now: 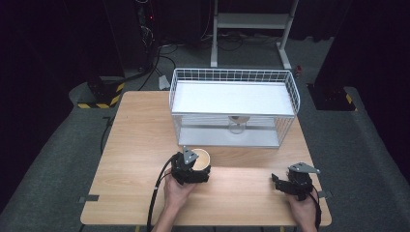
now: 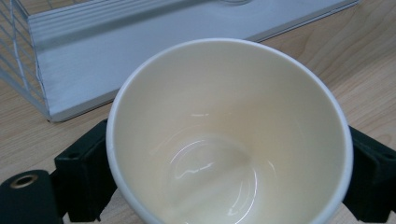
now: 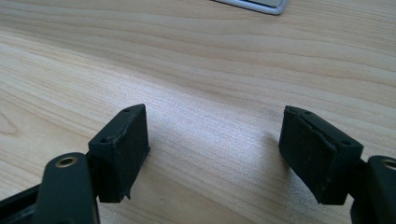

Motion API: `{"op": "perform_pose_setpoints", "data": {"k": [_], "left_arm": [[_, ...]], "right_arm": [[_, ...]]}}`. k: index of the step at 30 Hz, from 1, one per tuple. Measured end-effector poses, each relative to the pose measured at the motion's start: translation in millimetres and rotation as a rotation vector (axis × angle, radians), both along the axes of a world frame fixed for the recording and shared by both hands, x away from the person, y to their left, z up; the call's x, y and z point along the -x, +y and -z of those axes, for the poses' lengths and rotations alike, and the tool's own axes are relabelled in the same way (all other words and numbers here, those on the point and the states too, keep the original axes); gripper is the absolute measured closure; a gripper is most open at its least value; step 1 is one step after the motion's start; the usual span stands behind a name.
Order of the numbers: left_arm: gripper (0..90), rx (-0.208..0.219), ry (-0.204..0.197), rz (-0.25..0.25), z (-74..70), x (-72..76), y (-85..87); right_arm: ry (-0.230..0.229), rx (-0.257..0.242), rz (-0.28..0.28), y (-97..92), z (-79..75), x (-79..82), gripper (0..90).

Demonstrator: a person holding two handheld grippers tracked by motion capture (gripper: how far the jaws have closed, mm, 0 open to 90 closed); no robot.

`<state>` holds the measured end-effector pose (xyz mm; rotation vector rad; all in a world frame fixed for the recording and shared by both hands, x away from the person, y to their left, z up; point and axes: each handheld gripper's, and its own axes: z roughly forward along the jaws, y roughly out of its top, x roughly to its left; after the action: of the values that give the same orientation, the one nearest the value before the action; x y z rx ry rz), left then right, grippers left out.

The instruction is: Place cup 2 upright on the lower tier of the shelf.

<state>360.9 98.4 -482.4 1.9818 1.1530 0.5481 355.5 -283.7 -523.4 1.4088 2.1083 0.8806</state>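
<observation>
A cream paper cup (image 1: 201,157) stands upright and empty on the wooden table (image 1: 140,145), just in front of the wire rack. My left gripper (image 1: 191,170) reaches around it from the near side. In the left gripper view the cup (image 2: 229,135) sits between the two black jaws, which hug its sides. Its rim hides the pads, so I cannot tell whether they press on the wall. My right gripper (image 1: 285,184) rests low at the table's near right. Its fingers (image 3: 122,150) stand well apart over bare wood, with nothing between them (image 3: 215,154).
A white wire rack (image 1: 233,106) with two shelves stands at the back middle of the table; a small glass (image 1: 237,124) sits on its lower shelf. The rack's lower shelf edge (image 2: 140,60) lies just beyond the cup. A metal stand (image 1: 251,21) and cables lie on the floor behind.
</observation>
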Motion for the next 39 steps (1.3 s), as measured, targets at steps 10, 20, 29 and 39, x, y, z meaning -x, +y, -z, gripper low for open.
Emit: {"op": "perform_pose_setpoints", "data": {"k": [10, 20, 29, 39], "left_arm": [[9.6, -0.003, -0.005, -0.006, -0.3, 0.9, -0.4], [10.1, 0.040, -0.010, -0.015, -5.7, 0.0, 3.9], [10.4, 0.050, -0.011, -0.014, -9.1, -1.0, 4.2], [10.5, 0.024, -0.023, -0.005, -8.8, 0.1, 1.2]], "right_arm": [[0.001, 0.000, -0.002, 0.1, 0.0, 0.0, 23.7], [0.001, -0.001, -0.002, 0.2, 0.1, 0.0, 23.6], [0.001, -0.001, -0.002, 0.3, 0.0, 0.1, 23.5], [0.003, -0.002, -0.001, 0.4, 0.0, 0.1, 23.5]]}}
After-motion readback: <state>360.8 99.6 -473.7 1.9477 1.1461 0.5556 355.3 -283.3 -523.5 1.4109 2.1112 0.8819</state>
